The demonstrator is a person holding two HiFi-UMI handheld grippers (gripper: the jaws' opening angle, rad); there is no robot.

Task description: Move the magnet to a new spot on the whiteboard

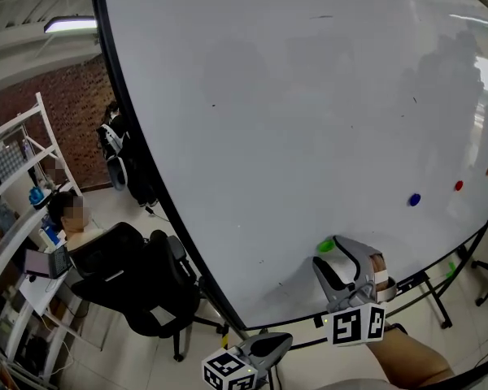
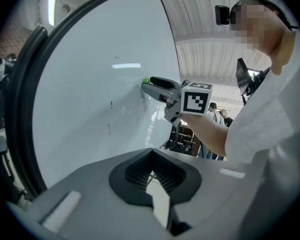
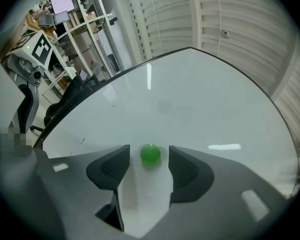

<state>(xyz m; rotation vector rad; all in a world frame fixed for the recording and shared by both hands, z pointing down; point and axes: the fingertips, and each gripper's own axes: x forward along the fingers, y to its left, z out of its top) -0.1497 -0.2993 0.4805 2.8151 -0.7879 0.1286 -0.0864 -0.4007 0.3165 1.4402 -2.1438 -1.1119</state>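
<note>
Green magnet (image 3: 150,154): small, round and domed; it was seen stuck flat on the white, black-framed whiteboard (image 1: 293,120), near its lower edge.

- Brick wall (image 1: 61,108) at 9 o'clock in head view.
- Lit tube light (image 1: 69,25) at 10 o'clock.
- White shelf rack (image 1: 20,177) at 8 o'clock, cluttered.
- Black office chair (image 1: 138,287) at 7 o'clock, on pale floor (image 1: 106,207).
- Ribbed ceiling (image 3: 230,29) at 1 o'clock in right gripper view.
</note>
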